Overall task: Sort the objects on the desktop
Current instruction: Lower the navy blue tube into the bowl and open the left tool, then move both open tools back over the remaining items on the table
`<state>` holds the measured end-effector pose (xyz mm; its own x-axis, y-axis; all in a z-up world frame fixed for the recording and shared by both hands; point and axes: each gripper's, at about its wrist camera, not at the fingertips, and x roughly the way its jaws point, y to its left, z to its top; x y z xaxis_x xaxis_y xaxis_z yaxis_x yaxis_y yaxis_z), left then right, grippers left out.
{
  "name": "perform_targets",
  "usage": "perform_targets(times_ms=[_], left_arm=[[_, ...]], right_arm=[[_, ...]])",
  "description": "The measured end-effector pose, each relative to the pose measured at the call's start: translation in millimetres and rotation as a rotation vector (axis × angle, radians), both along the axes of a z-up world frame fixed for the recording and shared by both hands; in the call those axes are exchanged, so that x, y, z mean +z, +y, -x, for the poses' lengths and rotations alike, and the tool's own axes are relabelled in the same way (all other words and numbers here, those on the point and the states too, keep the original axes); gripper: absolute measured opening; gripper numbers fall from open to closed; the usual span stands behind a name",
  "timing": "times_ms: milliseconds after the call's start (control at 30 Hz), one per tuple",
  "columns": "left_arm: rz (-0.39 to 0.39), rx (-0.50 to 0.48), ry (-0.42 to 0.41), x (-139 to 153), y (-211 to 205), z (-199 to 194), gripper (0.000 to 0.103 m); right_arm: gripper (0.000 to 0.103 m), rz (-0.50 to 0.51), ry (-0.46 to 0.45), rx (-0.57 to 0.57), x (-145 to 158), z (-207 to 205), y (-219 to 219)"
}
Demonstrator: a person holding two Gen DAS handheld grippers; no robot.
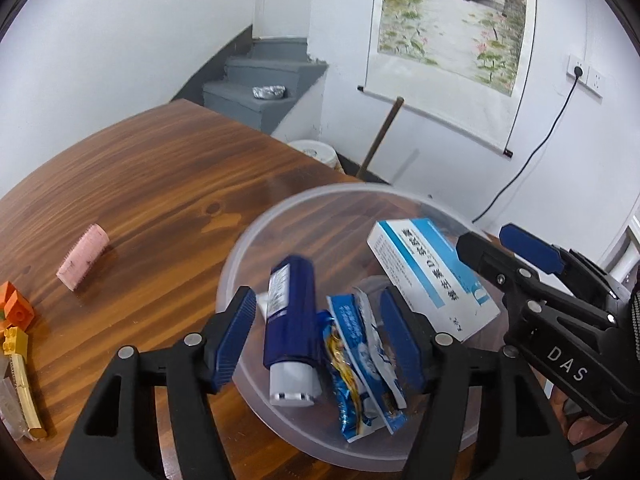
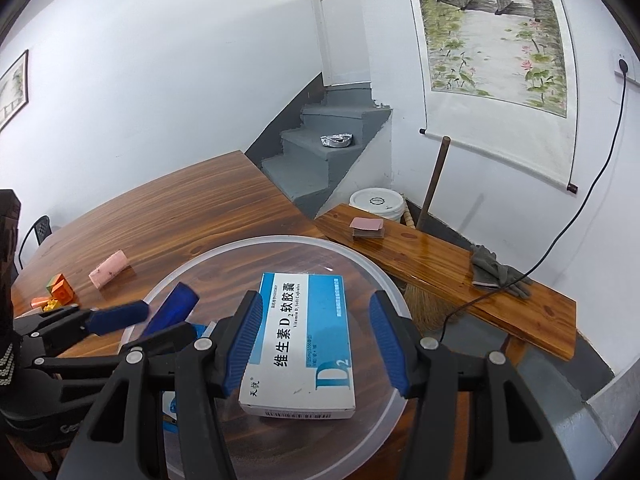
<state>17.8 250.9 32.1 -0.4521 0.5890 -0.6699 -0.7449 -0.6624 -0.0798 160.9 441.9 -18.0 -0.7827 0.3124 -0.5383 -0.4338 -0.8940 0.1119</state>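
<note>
So we've got a clear plastic bowl [image 1: 248, 248] sitting near the edge of the wooden table [image 1: 160, 200], and it's already got stuff in it: a blue tube with a white cap [image 1: 290, 332] lying next to a crinkly blue-and-white sachet [image 1: 360, 364], plus a white and blue vitamin D box [image 2: 304, 344] toward the right side of the bowl. Our left gripper [image 1: 320, 338] hangs right over the tube and sachet with its jaws spread apart and nothing pinched, the tube lying loose between the pads. Our right gripper [image 2: 316, 344] straddles the box, jaws partly apart; there's a visible gap on the right pad side, so it doesn't look clamped. Farther out on the table, well apart from the bowl, there's a pink ruler-marked piece [image 1: 82, 258], some orange and yellow toy bricks [image 1: 16, 316] and a gold bar-shaped thing [image 1: 26, 396] at the left edge.
</note>
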Motion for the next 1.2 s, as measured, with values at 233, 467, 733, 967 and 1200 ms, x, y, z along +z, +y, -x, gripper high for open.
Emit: perform_targets(times_ms=[233,467,733,967,1200], left_arm=[[-0.025,0.011,0.002,5.7,-7.8,3.2,0.069],[-0.015,0.027,0.014,6.2,-15.4,2.8,0.069],[-0.007,0.057,0.025,8.1,-28.6,4.3,0.069],[-0.003,0.089,0.020,6.7,-48.2,10.1,0.069],[-0.013,0.126,0.013,5.4,-71.0,17.3,0.069]], right_arm=[[0.064,-0.007,0.004,-0.012,1.7,0.9,-1.2],[0.065,-0.013,0.003,-0.012,2.9,1.9,-5.6],[0.067,-0.022,0.003,0.001,6.2,4.8,-16.2],[0.068,-0.032,-0.001,0.024,9.1,12.3,-29.9],[0.069,-0.052,-0.005,0.053,13.5,22.0,-47.3]])
